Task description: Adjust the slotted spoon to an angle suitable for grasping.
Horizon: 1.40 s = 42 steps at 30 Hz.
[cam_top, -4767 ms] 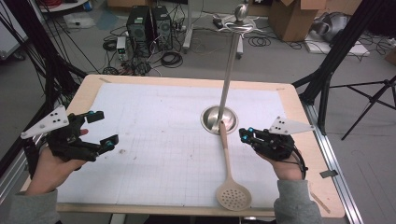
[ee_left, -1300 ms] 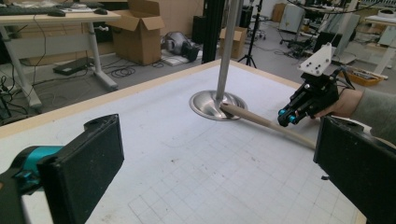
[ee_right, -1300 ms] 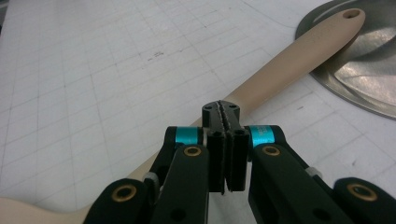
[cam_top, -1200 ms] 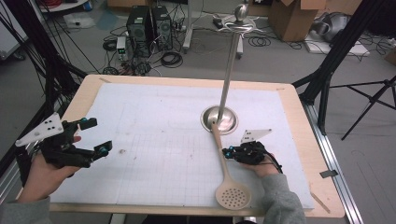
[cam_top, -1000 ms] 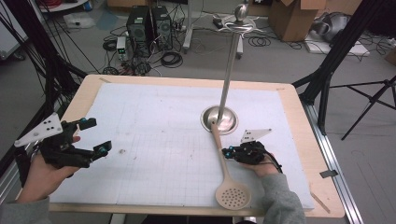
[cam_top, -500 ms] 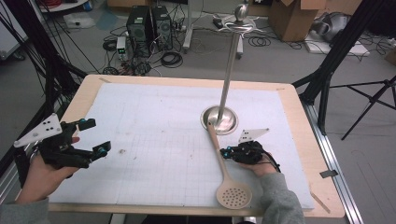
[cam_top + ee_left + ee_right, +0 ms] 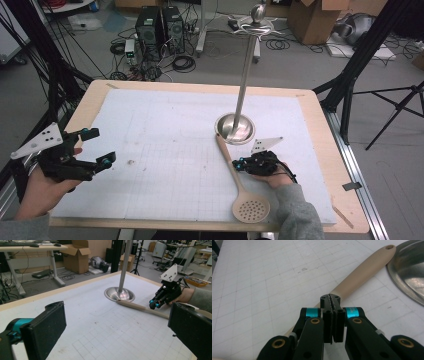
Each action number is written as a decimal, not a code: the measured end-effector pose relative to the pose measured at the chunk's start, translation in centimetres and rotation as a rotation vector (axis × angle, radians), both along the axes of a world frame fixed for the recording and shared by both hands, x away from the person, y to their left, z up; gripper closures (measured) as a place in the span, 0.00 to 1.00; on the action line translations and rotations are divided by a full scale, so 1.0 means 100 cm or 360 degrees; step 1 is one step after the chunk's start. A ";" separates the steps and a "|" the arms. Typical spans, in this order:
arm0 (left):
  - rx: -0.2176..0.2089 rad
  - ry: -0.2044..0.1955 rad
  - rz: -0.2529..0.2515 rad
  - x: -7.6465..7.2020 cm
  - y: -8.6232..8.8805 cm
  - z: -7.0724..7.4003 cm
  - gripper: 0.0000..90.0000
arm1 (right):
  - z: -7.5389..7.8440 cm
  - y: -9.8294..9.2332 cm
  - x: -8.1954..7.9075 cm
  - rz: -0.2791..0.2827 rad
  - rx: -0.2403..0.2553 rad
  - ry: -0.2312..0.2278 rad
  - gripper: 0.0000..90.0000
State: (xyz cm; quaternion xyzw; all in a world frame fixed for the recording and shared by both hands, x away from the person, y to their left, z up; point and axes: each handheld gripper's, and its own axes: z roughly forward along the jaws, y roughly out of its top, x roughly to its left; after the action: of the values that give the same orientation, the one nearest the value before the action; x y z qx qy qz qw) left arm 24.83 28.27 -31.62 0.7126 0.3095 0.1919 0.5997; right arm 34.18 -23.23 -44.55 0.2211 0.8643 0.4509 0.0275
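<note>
My right gripper [image 7: 240,164], jaws pressed together above the slotted spoon [image 7: 243,190] (nothing gripped); left gripper [image 7: 95,147] wide; spoon unlifted on counter [image 7: 320,130].

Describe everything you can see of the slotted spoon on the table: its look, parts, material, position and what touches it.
The slotted spoon is beige, seemingly plastic or wood. Its long handle has a small hole at the tip, and its round flat head is pierced with many small holes. It lies flat on the white gridded mat, head towards the person, the handle tip beside the stand's metal base. The right gripper, jaws shut, rests against the middle of the handle; whether it presses down cannot be told.
</note>
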 end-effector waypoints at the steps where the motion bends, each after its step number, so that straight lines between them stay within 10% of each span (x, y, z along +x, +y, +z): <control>1: 0.0002 -0.0001 -0.0002 0.000 0.000 0.000 0.02 | 0.000 0.002 0.000 0.0016 -0.0004 0.0001 0.99; 32: 0.0013 0.0007 -0.0001 -0.001 0.001 -0.001 0.02 | 0.010 0.010 -0.003 0.0074 0.0022 0.0010 0.99; 42: 0.0014 0.0004 0.0000 0.000 0.002 -0.001 0.02 | 0.016 0.019 -0.022 0.0256 -0.0029 0.0038 0.99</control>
State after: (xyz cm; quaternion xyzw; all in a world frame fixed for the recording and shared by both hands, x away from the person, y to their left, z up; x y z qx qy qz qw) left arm 24.81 28.43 -31.70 0.7154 0.3094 0.1925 0.5962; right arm 31.98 -21.38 -42.90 0.1559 0.8836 0.4412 -0.0171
